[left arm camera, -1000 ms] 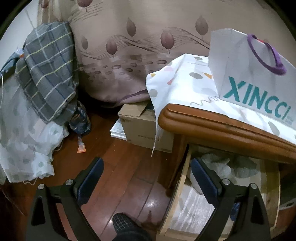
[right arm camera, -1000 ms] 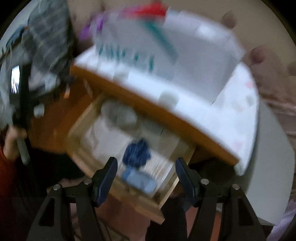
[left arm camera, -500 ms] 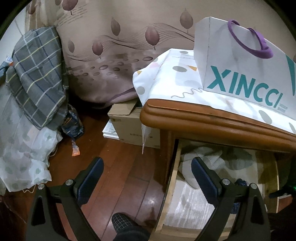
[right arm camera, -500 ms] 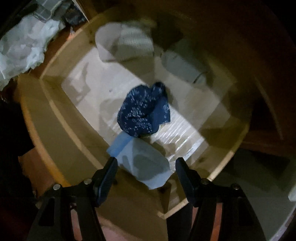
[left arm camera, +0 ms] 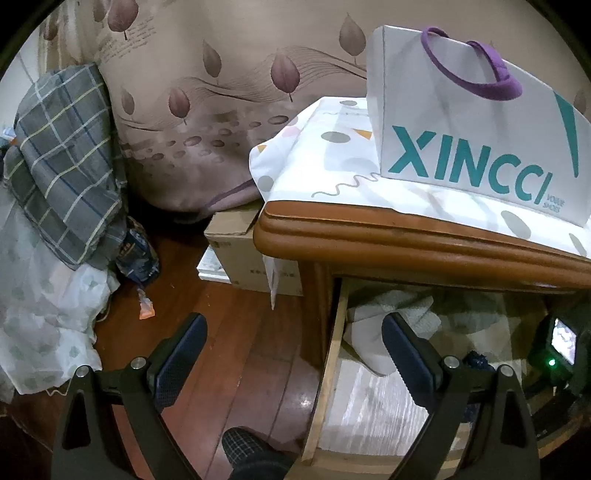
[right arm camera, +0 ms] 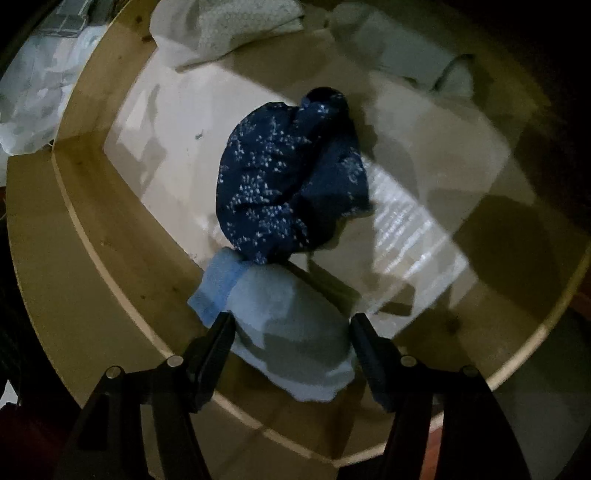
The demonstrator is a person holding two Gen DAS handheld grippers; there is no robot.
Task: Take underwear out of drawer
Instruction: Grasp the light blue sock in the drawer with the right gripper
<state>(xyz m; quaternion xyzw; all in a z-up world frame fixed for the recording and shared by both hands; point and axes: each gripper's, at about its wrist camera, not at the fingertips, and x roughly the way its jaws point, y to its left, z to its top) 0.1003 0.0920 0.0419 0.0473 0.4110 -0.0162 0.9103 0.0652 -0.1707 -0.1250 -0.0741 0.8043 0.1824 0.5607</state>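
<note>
The wooden drawer (right arm camera: 110,266) stands open under the nightstand top (left arm camera: 406,240). In the right wrist view a dark blue speckled underwear (right arm camera: 288,184) lies crumpled in the middle of the drawer, and a light blue folded one (right arm camera: 291,328) lies just in front of it. My right gripper (right arm camera: 291,325) is open, low inside the drawer, its fingers either side of the light blue piece. My left gripper (left arm camera: 295,332) is open and empty, held over the floor beside the drawer's left wall (left arm camera: 328,365). White and grey garments (right arm camera: 225,29) lie at the drawer's back.
A white XINCCI paper bag (left arm camera: 472,133) stands on a patterned cloth on the nightstand. A cardboard box (left arm camera: 251,251) sits on the wood floor to its left. A plaid blanket (left arm camera: 62,162) and white fabric hang at the left. My shoe (left arm camera: 251,454) is below.
My right gripper has gone down into the drawer, so both blue pieces loom larger and the light blue one now sits between its fingers. The left gripper has shifted slightly left.
</note>
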